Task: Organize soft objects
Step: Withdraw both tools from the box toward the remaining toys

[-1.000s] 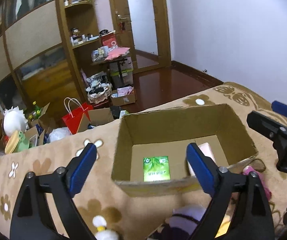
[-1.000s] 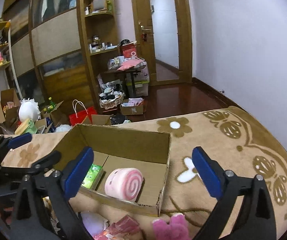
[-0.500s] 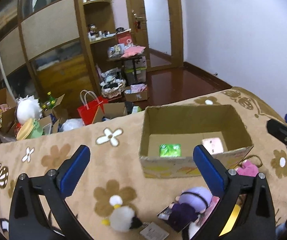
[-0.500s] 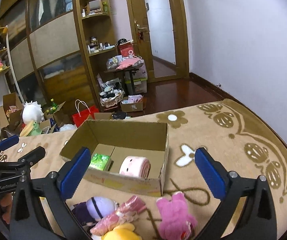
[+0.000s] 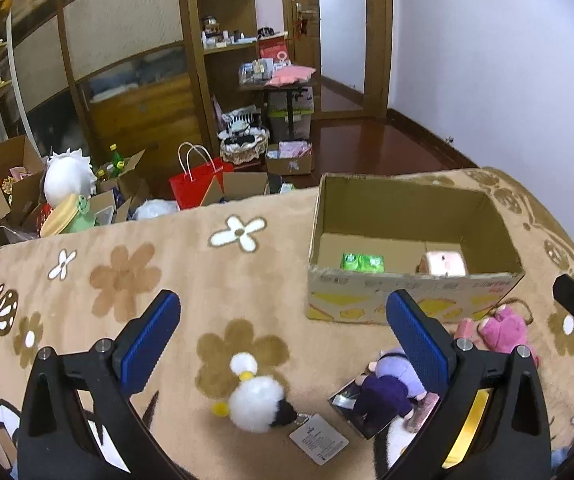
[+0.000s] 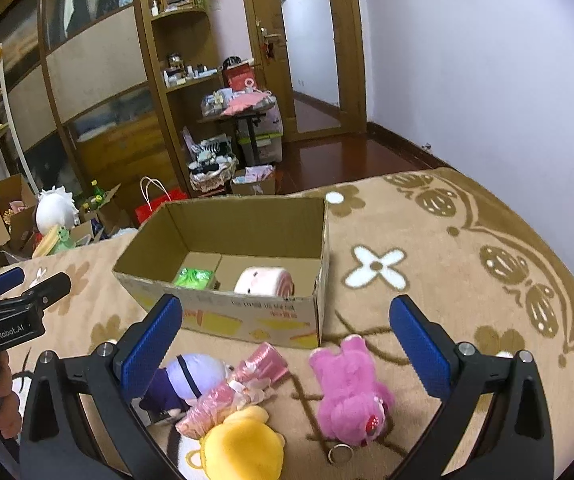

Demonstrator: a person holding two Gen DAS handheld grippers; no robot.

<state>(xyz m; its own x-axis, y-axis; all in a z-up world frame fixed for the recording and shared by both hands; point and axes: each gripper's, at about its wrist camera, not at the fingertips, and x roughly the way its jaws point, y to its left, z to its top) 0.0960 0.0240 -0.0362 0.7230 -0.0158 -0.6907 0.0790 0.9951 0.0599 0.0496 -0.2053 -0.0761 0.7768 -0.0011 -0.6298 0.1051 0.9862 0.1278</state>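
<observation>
Left gripper [image 5: 283, 344]: you are holding it with its fingers spread wide and nothing between them, hovering above the flowered blanket [image 5: 127, 276].
White pompom toy [image 5: 257, 400]: it is lying on the blanket directly below that gap, its paper tag [image 5: 319, 444] beside it; nothing is touching it.
Purple plush doll [image 5: 387, 388]: it is resting on a flat packet just right of the pompom, partly hidden by your left gripper's right finger.
Cardboard box [image 6: 223, 312]: it is standing open beyond the toys, already holding a green packet [image 6: 193, 278] and a pink roll plush [image 6: 265, 280] side by side.
Pink wrapped bundle [image 6: 235, 388]: it is lying between the purple doll and the yellow plush [image 6: 239, 444], touching both.
Magenta plush [image 6: 347, 388]: it is lying face down just in front of the box's near corner.
Right gripper [image 6: 287, 344]: you are holding it spread apart and empty above this cluster.
Step in hand: by my judgement you are choosing the next toy; five are waiting outside the box.
Next move: lower one gripper straight over a single toy, close on its body rather than a tag, lift clear of the neighbours, then carry it over the box wall.
</observation>
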